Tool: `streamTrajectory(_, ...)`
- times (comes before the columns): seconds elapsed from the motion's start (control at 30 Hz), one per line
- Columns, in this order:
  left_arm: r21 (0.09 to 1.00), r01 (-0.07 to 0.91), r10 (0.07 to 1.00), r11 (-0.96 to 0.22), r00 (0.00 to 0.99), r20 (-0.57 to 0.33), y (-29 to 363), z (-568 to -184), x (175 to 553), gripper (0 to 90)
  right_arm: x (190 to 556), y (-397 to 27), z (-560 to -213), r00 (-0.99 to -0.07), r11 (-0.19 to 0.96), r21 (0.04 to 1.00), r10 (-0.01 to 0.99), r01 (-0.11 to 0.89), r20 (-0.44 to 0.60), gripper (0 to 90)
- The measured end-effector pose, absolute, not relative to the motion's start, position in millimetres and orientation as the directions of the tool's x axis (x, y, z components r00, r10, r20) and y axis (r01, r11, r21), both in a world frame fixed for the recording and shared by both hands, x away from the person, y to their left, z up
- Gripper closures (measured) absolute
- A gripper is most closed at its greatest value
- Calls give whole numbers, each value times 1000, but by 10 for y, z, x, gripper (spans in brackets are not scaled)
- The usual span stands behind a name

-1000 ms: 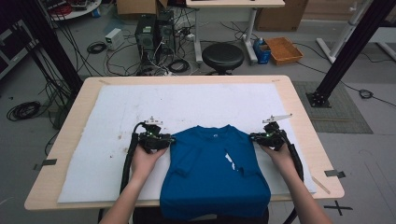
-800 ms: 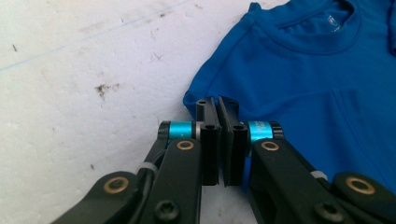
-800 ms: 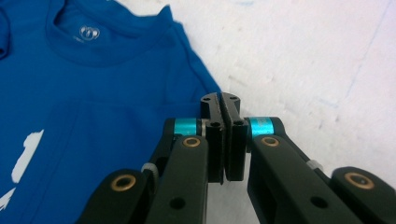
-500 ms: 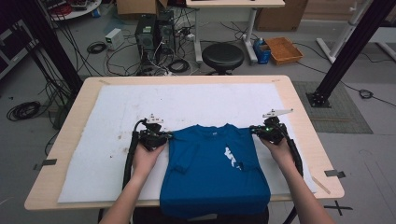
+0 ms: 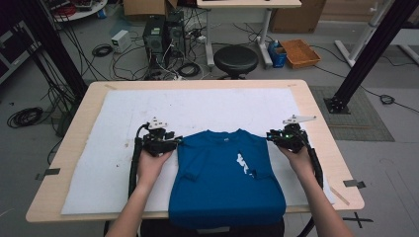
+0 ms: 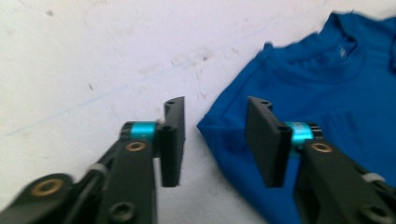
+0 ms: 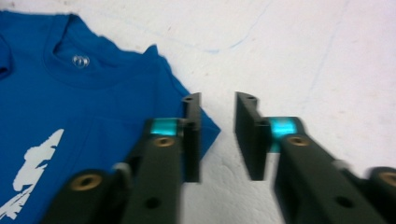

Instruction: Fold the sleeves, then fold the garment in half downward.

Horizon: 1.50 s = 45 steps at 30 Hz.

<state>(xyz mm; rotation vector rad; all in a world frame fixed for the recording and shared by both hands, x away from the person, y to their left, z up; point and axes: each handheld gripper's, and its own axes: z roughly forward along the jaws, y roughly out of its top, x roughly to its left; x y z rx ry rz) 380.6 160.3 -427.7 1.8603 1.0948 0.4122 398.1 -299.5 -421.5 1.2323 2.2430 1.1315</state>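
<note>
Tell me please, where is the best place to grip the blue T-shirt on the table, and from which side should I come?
Probably the two shoulder corners. The blue T-shirt lies flat with its sides folded in, so each corner juts outward as a thin edge. Slide the left claw in from the left and the right claw from the right, low over the white mat.

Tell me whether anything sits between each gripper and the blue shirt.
Nothing visible does. The left gripper has just opened with the blue shirt's folded corner in its gap; the right gripper, also just opened, stands at the opposite corner. Only bare white mat surrounds them.
</note>
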Motion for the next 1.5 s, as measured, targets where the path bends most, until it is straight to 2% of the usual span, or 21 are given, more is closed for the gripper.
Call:
streamTrajectory(0.03,840,508,820,-190,553,-149,1630,-4254,3794,521,3961,-3019,-4192,-561,296,784,824,547,80,658)
streamTrajectory(0.13,859,478,815,-183,562,-138,1707,-4184,3749,499,3908,-3115,-4123,-534,253,808,841,532,88,521)
streamTrajectory(0.33,885,436,813,-165,568,-128,1859,-4085,3682,458,3849,-3311,-4059,-486,187,833,867,521,110,435)
streamTrajectory(1.1,891,419,791,-177,599,-125,1789,-4057,3666,439,3854,-3383,-4037,-474,162,846,872,509,119,415)
streamTrajectory(1.5,858,472,744,-201,644,-180,1534,-4038,3939,445,4044,-3117,-4065,-527,195,835,840,515,128,539)
